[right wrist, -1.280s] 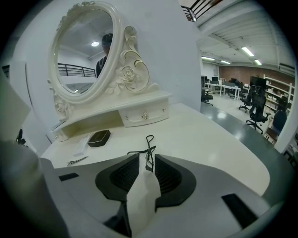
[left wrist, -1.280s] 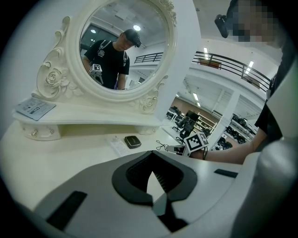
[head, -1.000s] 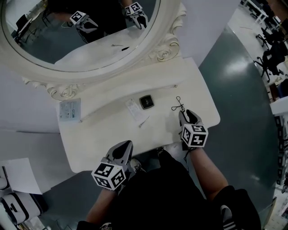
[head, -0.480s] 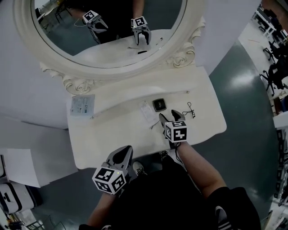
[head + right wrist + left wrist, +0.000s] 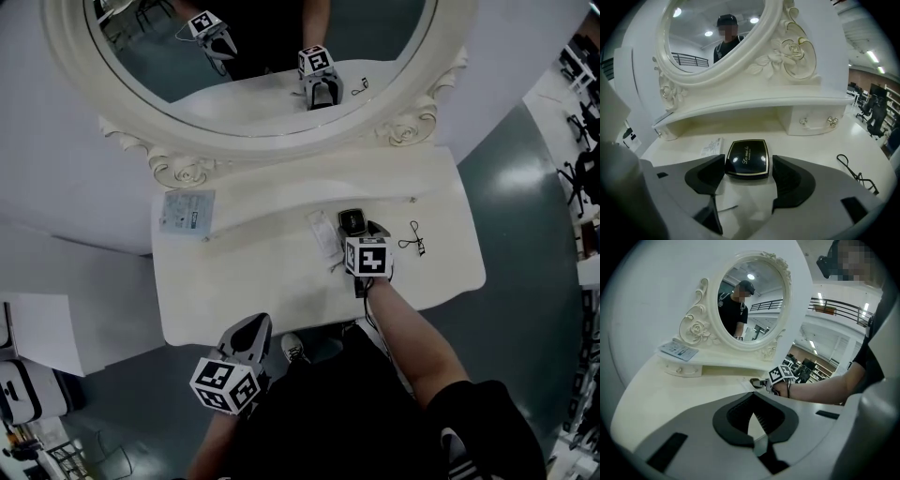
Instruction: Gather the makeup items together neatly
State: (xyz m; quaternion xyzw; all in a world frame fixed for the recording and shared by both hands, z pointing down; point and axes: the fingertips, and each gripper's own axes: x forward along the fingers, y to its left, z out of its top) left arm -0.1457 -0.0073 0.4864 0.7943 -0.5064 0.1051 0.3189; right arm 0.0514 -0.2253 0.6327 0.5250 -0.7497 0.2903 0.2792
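A black compact lies on the white vanity table, under the mirror shelf. My right gripper is open, and its jaws have just been opening. The fingertips flank the compact's near edge without pressing it. In the head view the right gripper sits just before the compact. A white sachet lies left of the compact, and a thin stick lies under the gripper. The black eyelash curler is on the right. My left gripper is shut and empty over the front edge.
A big oval mirror in an ornate white frame stands at the back on a raised shelf. A pale blue packet lies on the shelf's left end. Small drawer knobs sit under the shelf. Grey floor surrounds the table.
My right gripper has moved left, away from the eyelash curler, to the black compact, and its jaws have spread wider. The left gripper stays shut near the front edge.
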